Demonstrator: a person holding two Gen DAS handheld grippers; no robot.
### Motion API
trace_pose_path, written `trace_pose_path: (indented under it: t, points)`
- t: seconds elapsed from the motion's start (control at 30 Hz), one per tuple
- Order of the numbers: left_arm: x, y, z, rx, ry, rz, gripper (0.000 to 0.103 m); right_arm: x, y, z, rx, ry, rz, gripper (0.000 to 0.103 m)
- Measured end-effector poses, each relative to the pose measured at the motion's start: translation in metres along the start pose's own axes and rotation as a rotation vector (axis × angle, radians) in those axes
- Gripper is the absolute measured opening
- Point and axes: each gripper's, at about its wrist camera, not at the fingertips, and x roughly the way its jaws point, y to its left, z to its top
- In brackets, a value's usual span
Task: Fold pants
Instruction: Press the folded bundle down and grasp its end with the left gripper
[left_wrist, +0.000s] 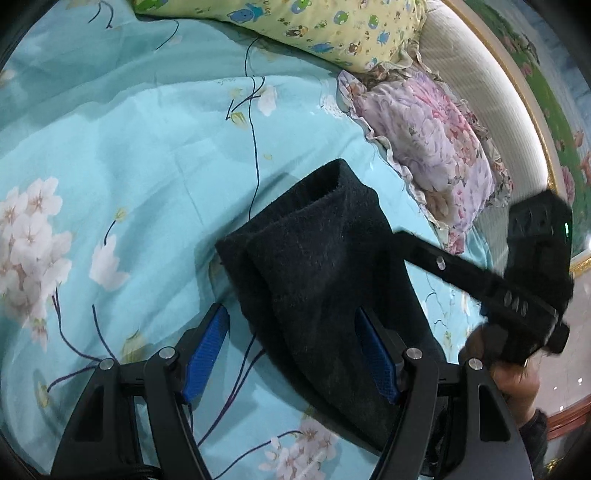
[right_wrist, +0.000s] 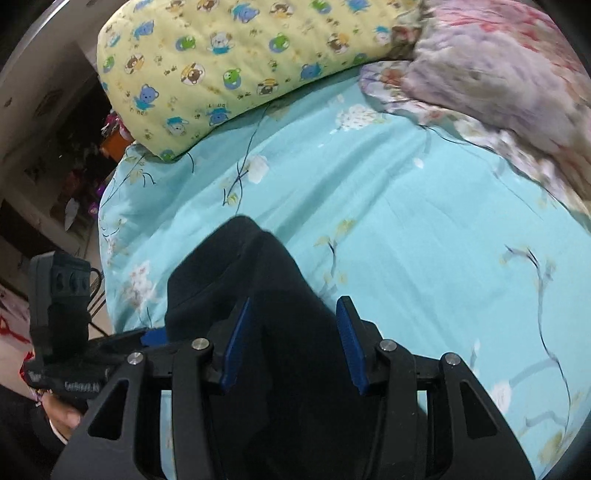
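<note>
Dark navy pants (left_wrist: 321, 273) lie folded in a narrow stack on the light blue floral bedsheet (left_wrist: 129, 166). My left gripper (left_wrist: 291, 328) is open, its blue-padded fingers (left_wrist: 205, 350) spread wide, with the near end of the pants between them and over the right finger. My right gripper (right_wrist: 293, 321) is also open, straddling the near part of the pants (right_wrist: 240, 280) in the right wrist view. The right gripper's body (left_wrist: 532, 273) shows at the right of the left wrist view; the left gripper's body (right_wrist: 62, 325) shows at the left of the right wrist view.
A yellow cartoon-print pillow (left_wrist: 314, 26) and a pink-purple floral pillow (left_wrist: 432, 147) lie at the head of the bed, by a padded headboard (left_wrist: 480, 74). The bed's left edge (right_wrist: 107, 229) drops to a cluttered floor and shelves (right_wrist: 55, 147).
</note>
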Motion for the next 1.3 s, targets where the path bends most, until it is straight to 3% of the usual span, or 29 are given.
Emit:
trace_pose_path:
  t: [0.2,0.27,0.3,0.37,0.5,0.83,1.07,1.3]
  points:
    - [0.006,-0.008,0.001,0.012,-0.043,0.05,0.069,0.028,0.002,0.017,-0.023,0.059,0.044,0.046]
    - [0.008,-0.015,0.001,0.052,-0.067,0.084,0.059,0.029,0.003,0.015,-0.02,0.064,0.055,0.03]
    - [0.011,-0.019,0.0,0.088,-0.087,0.118,0.044,0.028,0.004,0.014,-0.027,0.057,0.046,0.026]
    - [0.015,-0.023,-0.001,0.124,-0.097,0.152,0.043,0.02,0.005,0.011,-0.027,0.037,0.057,0.02]
    - [0.0,-0.033,0.0,0.106,-0.099,0.054,0.03,-0.01,0.002,0.005,0.012,-0.036,0.1,0.018]
    - [-0.054,-0.12,-0.019,0.278,-0.121,-0.104,0.027,-0.115,-0.009,-0.037,0.091,-0.257,0.188,0.018]
    - [-0.06,-0.194,-0.059,0.435,-0.056,-0.232,0.026,-0.18,-0.035,-0.094,0.179,-0.397,0.206,0.018]
    - [-0.042,-0.251,-0.111,0.573,0.057,-0.301,0.027,-0.225,-0.072,-0.161,0.301,-0.512,0.199,0.018]
